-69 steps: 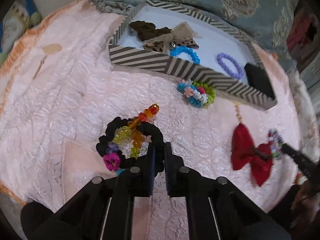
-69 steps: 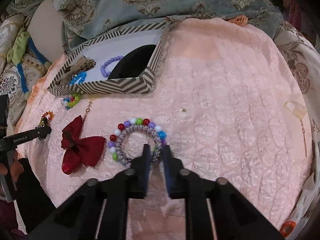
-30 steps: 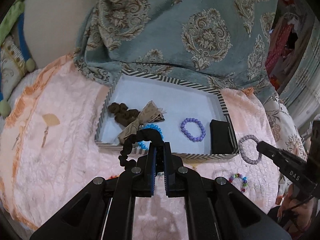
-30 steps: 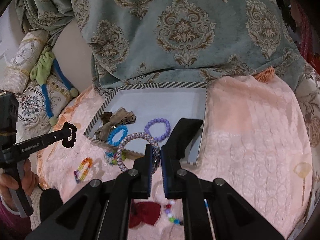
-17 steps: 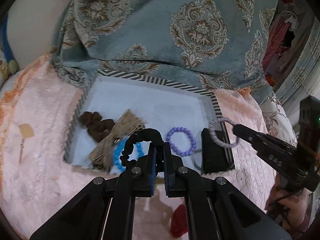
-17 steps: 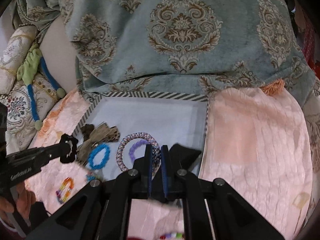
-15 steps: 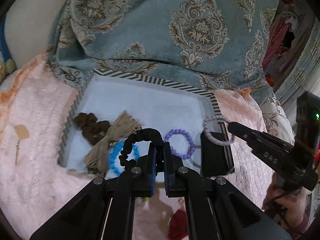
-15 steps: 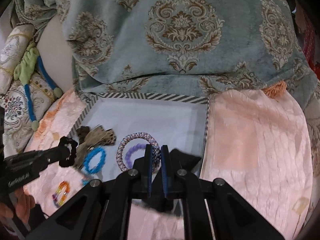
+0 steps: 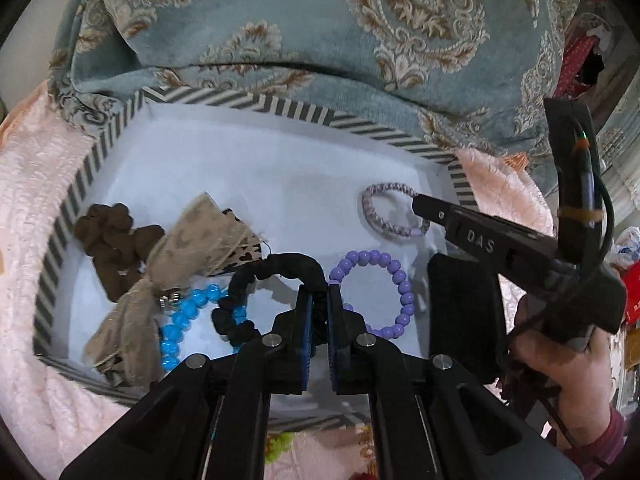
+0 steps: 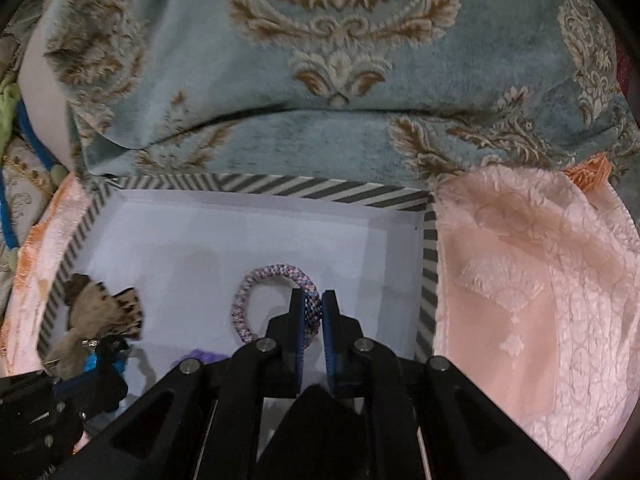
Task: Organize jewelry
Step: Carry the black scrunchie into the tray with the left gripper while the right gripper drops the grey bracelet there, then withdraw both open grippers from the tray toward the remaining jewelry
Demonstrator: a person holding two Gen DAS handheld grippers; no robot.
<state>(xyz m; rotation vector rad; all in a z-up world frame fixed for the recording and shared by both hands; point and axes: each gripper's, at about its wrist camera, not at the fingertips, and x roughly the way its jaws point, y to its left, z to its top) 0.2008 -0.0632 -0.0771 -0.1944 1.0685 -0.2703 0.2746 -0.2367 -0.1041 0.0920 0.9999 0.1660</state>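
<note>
A striped box (image 9: 256,101) with a white floor lies on the pink bedspread; it also shows in the right wrist view (image 10: 304,188). My left gripper (image 9: 317,300) is shut on a black scrunchie (image 9: 260,276), held over the box's front part. My right gripper (image 10: 311,300) is shut on a woven lilac hair ring (image 10: 256,284), held over the box floor; that ring also shows in the left wrist view (image 9: 390,212), at the right gripper's tip (image 9: 420,202). In the box lie a purple bead bracelet (image 9: 394,276), a blue bead bracelet (image 9: 180,320), a beige bow (image 9: 180,264), a brown scrunchie (image 9: 116,240) and a black pad (image 9: 464,312).
A teal patterned cushion (image 9: 320,20) rises right behind the box. The pink bedspread (image 10: 540,300) stretches to the right of the box. A green bead piece (image 9: 280,446) peeks out in front of the box's near wall.
Both grippers have moved forward and down into the box with their rings. The lilac ring now hangs lower over the right part of the floor, the black scrunchie over the bracelets.
</note>
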